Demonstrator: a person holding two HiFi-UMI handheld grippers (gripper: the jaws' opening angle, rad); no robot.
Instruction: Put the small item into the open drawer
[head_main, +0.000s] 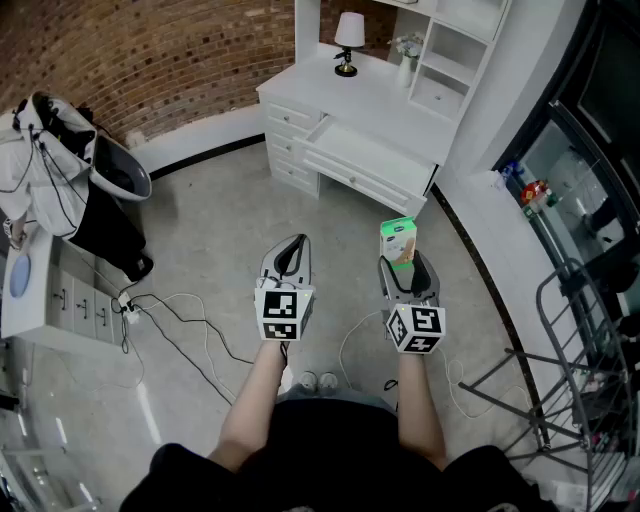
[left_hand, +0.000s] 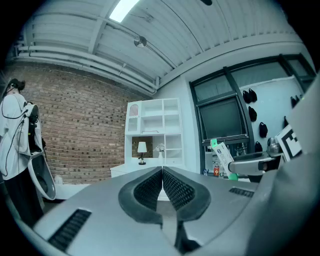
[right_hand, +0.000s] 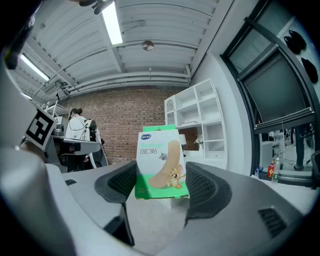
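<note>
Red brick wall, grey floor with loose cables, white shelved desk, small lamp.

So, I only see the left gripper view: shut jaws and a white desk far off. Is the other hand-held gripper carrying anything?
Observer: Yes. The right hand-held gripper is shut on a box of plasters, which stands upright and is green and white.
Operator: Is any drawer open?
Observer: Yes, the head view shows one drawer pulled out under the top of the desk.
Operator: Is the box above it?
Observer: No, it is held short of the desk, over the floor.
</note>
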